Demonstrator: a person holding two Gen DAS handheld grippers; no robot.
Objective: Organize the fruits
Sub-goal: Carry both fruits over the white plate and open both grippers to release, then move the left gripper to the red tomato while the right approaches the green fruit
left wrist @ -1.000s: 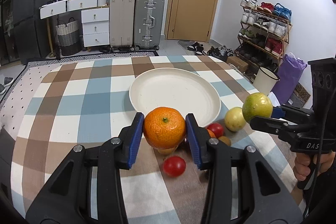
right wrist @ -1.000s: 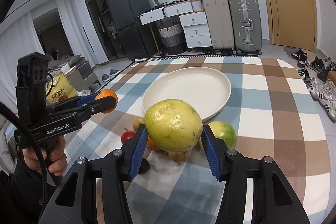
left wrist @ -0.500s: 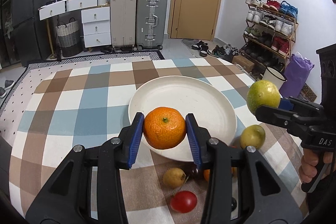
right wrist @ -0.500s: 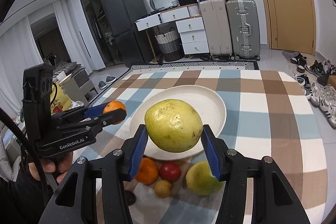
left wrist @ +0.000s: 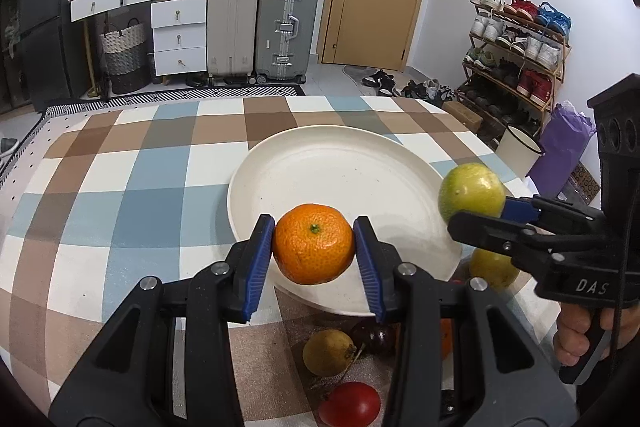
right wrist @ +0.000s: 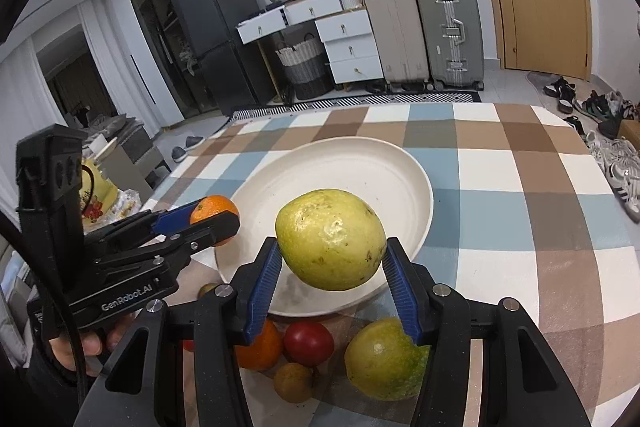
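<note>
My left gripper (left wrist: 314, 247) is shut on an orange mandarin (left wrist: 314, 244), held above the near rim of the cream plate (left wrist: 340, 163). My right gripper (right wrist: 331, 265) is shut on a yellow-green guava (right wrist: 330, 239), also over the plate's (right wrist: 360, 163) near edge. In the left wrist view the right gripper (left wrist: 486, 213) comes in from the right with the guava (left wrist: 471, 191). In the right wrist view the left gripper (right wrist: 210, 219) holds the mandarin (right wrist: 214, 207) at the plate's left rim. The plate is bare.
Loose fruit lies on the checked cloth in front of the plate: a red tomato (right wrist: 308, 343), an orange (right wrist: 260, 347), a green-yellow guava (right wrist: 382, 359), a small brown-yellow fruit (right wrist: 293, 381) and a dark fruit (left wrist: 374, 335). A hand (left wrist: 576, 339) holds the right gripper's handle.
Both grippers have moved forward and slightly down with their fruit, from over the loose fruit to above the plate's near rim. Their grips are unchanged.
</note>
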